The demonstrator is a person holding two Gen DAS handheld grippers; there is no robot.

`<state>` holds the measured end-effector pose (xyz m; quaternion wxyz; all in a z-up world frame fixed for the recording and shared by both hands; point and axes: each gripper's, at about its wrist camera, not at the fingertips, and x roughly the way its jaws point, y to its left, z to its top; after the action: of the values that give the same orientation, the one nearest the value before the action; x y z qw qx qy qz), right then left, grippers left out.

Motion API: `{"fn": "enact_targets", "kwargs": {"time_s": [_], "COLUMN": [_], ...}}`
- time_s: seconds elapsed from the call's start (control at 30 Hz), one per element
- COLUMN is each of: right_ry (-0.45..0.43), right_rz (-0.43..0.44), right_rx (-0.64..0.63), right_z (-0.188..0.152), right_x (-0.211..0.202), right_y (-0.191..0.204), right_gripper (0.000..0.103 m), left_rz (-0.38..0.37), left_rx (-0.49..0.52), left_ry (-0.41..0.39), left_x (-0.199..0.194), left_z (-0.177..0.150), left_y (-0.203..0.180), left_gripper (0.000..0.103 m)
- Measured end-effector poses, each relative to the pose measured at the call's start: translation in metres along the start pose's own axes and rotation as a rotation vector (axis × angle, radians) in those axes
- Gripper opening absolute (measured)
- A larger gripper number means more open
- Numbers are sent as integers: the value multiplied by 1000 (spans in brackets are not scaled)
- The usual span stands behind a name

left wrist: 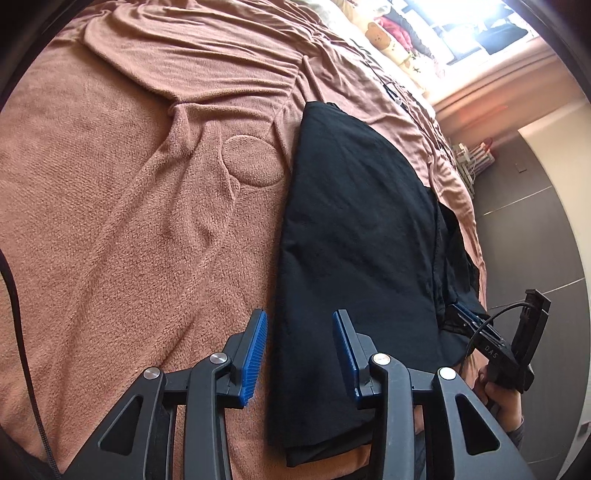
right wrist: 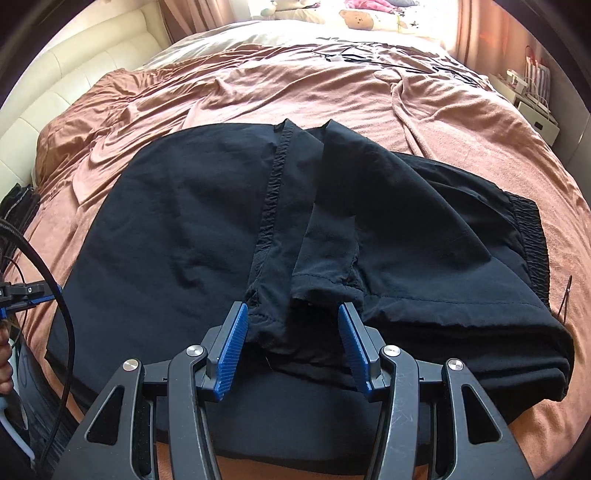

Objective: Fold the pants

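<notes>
Black pants [right wrist: 177, 221] lie folded on the brown blanket, leg hems laid over the middle and the elastic waistband [right wrist: 528, 240] at the right. My right gripper [right wrist: 291, 317] is open with the leg hems [right wrist: 317, 288] lying between its blue pads, not clamped. In the left wrist view the pants [left wrist: 354, 240] run as a long black strip. My left gripper [left wrist: 299, 325] is open just above their near left edge. The right gripper [left wrist: 476, 325] shows there at the pants' right edge, held by a hand.
The brown blanket [left wrist: 129, 221] covers the bed [right wrist: 258, 85], with cables [right wrist: 354, 55] and pillows [right wrist: 362, 18] at the far end. A cream headboard [right wrist: 74, 81] is at the left, a white nightstand [right wrist: 535, 114] at the right, and dark floor [left wrist: 524, 221] beside the bed.
</notes>
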<state>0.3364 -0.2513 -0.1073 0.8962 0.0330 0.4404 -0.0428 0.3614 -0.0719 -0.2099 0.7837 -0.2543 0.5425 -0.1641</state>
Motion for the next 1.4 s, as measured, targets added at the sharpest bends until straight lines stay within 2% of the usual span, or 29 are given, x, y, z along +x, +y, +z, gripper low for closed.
{"fn": "enact_targets", "kwargs": {"time_s": [0.03,0.1,0.17,0.23,0.57,0.63,0.7,0.77,0.8,0.9,1.03,1.2,1.23,1.27,1.33,1.37,1.4], "right_ry": [8,14,36,42,-68,-63,-55,-38,-30,-24,-2,16,14,17,11,1,-8], "right_rz": [-7,-29,-62,-58,-74,-47,-51,-57,-61,-95,-125,-215,-218,-221,-173,-157,-154], "right_rx": [-9,-17,-25,-22,-45,-40,-47,-45,-39,-49,-74,-149,-150,-148,-119,-109,-107], "right_z": [2,5,9,12,12,11,11,11,12,15,19,21,21,23,28,30,33], "right_x": [3,5,9,10,-30,-30,-23,-13,-7,7,19,36,37,36,27,21,13], "right_y": [1,1,-1,-4,-1,2,8,11,10,15,21,34,34,33,27,24,21], "right_gripper": [48,34,9,0,0,0,7,27,31,33,41,39,25,22,21,2,2], "left_rz": [-1,1,2,4,10,8,6,6,7,12,11,6,7,8,3,3,3], "left_rx": [0,-1,-5,-8,-27,-33,-35,-36,-37,-49,-60,-55,-55,-55,-50,-47,-45], "left_ry": [0,-3,-4,-8,-23,-26,-27,-26,-26,-27,-29,-25,-23,-22,-19,-21,-22], "left_x": [0,1,2,1,-4,-5,-7,-8,-9,-11,-11,-8,-8,-8,-9,-9,-9], "left_z": [1,4,6,7,9,8,7,6,5,4,5,5,5,5,6,7,8], "left_y": [0,0,0,2,7,9,9,11,12,16,18,16,16,15,14,13,12], "left_gripper": [39,39,39,39,39,39,39,39,39,39,39,39,39,39,39,39,39]}}
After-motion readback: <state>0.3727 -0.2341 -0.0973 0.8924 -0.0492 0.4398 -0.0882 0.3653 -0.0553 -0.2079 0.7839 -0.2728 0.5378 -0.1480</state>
